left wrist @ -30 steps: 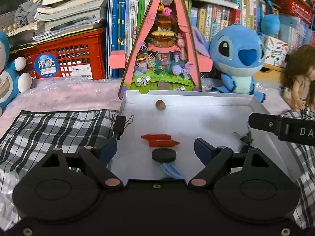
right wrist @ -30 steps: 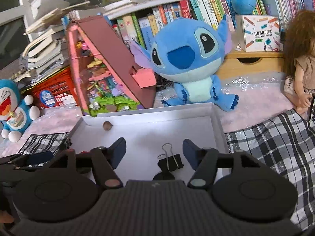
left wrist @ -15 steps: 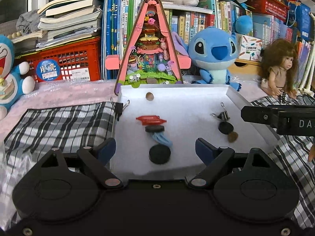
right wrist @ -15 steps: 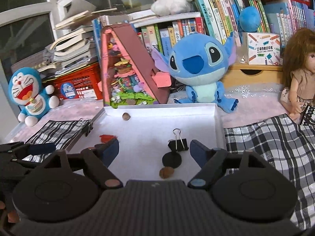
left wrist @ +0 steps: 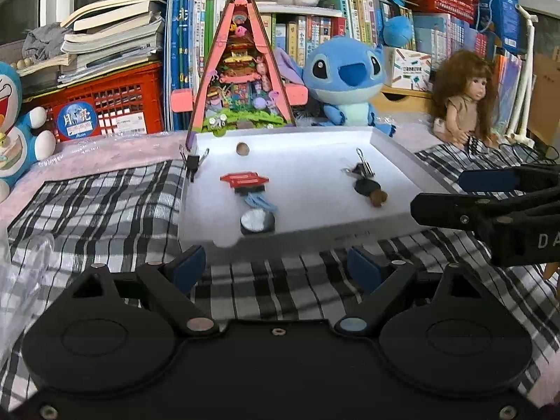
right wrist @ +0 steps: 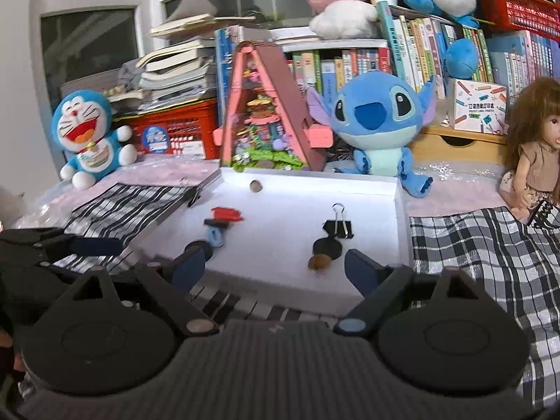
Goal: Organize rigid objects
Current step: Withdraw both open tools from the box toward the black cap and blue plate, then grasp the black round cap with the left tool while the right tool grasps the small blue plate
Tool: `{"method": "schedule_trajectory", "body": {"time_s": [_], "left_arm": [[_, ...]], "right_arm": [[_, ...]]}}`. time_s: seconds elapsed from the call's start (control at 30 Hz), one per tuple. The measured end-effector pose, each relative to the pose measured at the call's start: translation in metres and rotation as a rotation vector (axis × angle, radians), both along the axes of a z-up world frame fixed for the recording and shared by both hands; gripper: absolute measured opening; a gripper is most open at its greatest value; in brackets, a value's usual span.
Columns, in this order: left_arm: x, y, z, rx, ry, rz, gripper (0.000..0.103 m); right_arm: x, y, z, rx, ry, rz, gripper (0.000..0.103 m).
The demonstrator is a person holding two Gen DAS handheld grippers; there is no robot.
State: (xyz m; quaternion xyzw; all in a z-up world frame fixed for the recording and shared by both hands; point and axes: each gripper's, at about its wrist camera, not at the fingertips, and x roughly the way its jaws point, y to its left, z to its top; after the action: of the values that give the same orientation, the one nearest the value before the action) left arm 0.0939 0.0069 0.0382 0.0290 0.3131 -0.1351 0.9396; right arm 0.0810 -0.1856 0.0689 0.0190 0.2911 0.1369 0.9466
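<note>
A shallow white tray (left wrist: 315, 236) (right wrist: 400, 210) lies on a plaid cloth. In it are red pieces (left wrist: 244, 179) (right wrist: 226, 214), a blue piece (left wrist: 259, 202), a black disc (left wrist: 257, 221), a black binder clip (left wrist: 362, 168) (right wrist: 337, 227), a second black disc (right wrist: 327, 246), a brown ball (left wrist: 378, 198) (right wrist: 318, 263) and a small brown bead (left wrist: 242, 148) (right wrist: 256, 185). My left gripper (left wrist: 276, 267) hangs open and empty over the cloth, short of the tray's near wall. My right gripper (right wrist: 274, 267) is empty at the tray's near edge, its jaws still opening; in the left wrist view its fingers (left wrist: 490, 180) show at the right.
Another binder clip (left wrist: 193, 161) grips the tray's left rim. Behind the tray stand a pink triangular toy house (left wrist: 241, 70), a blue plush (left wrist: 346, 80), a doll (left wrist: 465, 94), a red crate (left wrist: 105, 108), stacked books and a blue-and-white cat plush (right wrist: 89, 133).
Both grippers have drawn back from over the tray to its near edge, so the whole tray now shows. The right jaws stand wider than before.
</note>
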Motion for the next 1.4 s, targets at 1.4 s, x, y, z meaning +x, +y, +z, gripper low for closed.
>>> {"method": "schedule_trajectory", "body": {"time_s": [1.4], "left_arm": [[-0.05, 0.032, -0.019, -0.188, 0.035, 0.079, 0.061]], "right_arm": [[-0.104, 0.064, -0.064, 0.009, -0.025, -0.14, 0.053]]}}
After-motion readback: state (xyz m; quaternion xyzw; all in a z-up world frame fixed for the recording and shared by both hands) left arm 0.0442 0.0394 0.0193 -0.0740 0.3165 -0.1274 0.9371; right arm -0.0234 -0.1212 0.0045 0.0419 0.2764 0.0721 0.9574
